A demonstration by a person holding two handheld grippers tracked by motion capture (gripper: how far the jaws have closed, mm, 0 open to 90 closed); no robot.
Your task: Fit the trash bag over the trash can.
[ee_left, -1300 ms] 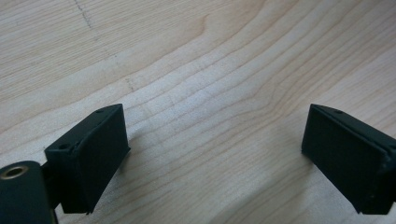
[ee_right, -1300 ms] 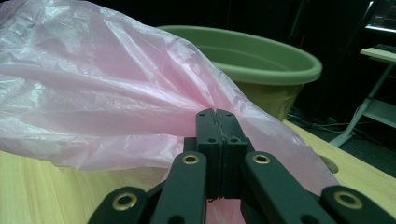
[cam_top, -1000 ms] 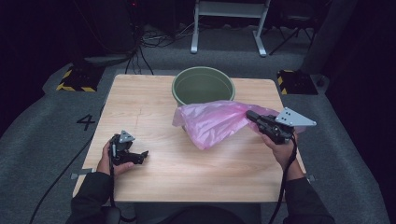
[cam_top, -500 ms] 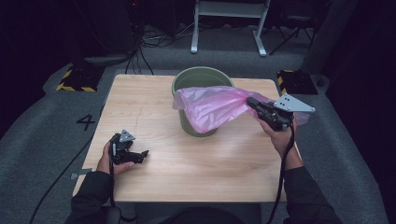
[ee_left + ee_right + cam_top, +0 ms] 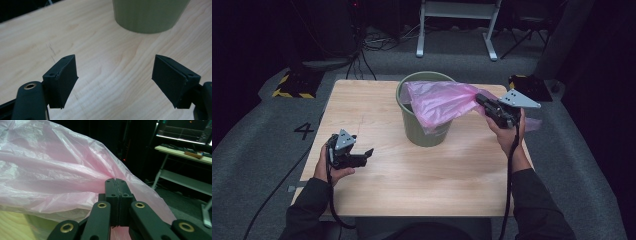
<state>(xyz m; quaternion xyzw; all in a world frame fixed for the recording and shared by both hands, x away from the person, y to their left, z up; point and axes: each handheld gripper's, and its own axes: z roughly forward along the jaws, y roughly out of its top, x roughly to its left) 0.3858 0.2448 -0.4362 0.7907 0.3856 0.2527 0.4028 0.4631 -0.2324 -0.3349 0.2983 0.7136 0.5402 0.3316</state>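
While the wooden counter (image 5: 377, 107) carried just one green bucket (image 5: 424, 135) toward its far middle, the floor beyond it held one white-legged frame (image 5: 457, 22), loose cables (image 5: 377, 40) and two yellow-and-black striped blocks (image 5: 292, 86), one at each far corner. One pink plastic bag (image 5: 439, 102) hung draped over the bucket's rim, stretched to the right and covering most of the opening. Two hand-held grippers were in play. The right hand-held gripper (image 5: 482, 100), raised beside the bucket, was clamped tight on the bag's edge; the right gripper view showed the film bunched where the closed jaws pinched it (image 5: 116, 185), and a desk with a monitor (image 5: 185, 128) in the dark behind. The left hand-held gripper (image 5: 368, 152) sat near the counter's left front, well apart from the bucket. Its jaws had just been closing a little, yet the left gripper view showed them spread wide (image 5: 113, 80) with nothing but bare wood between, and the bucket's lower wall (image 5: 148, 15) ahead.
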